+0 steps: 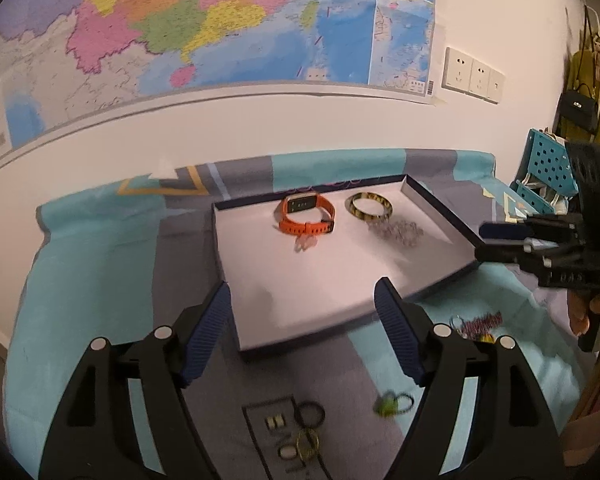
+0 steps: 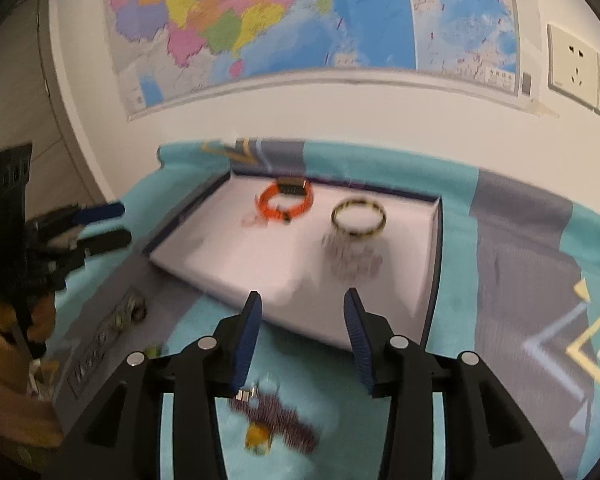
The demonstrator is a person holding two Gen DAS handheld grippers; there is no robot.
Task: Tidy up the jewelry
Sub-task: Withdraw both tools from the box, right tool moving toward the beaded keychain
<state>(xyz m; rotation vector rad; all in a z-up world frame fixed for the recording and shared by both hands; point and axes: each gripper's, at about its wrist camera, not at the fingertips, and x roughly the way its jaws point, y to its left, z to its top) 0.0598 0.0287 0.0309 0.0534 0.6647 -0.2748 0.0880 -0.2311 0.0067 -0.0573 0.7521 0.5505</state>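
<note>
A shallow white tray (image 1: 260, 312) (image 2: 220, 276) lies on the patterned cloth. In it are an orange watch (image 1: 306, 216) (image 2: 286, 200), a yellow-black bangle (image 1: 370, 205) (image 2: 358, 216), a clear bead bracelet (image 1: 398, 232) (image 2: 352, 258) and a small pink item (image 1: 306, 243). My left gripper (image 1: 304, 336) is open and empty over the tray's near edge. My right gripper (image 2: 304, 340) is open and empty above a dark red beaded piece (image 2: 276, 420) (image 1: 482, 322). Rings and small hoops (image 1: 300, 428) and a green piece (image 1: 392, 402) lie on the cloth.
A wall with a map (image 1: 180, 32) stands behind the table. Wall sockets (image 1: 474, 74) are at the right. A blue perforated rack (image 1: 548, 164) and hanging bags (image 1: 580, 108) are at the far right. The right gripper shows in the left view (image 1: 500, 240).
</note>
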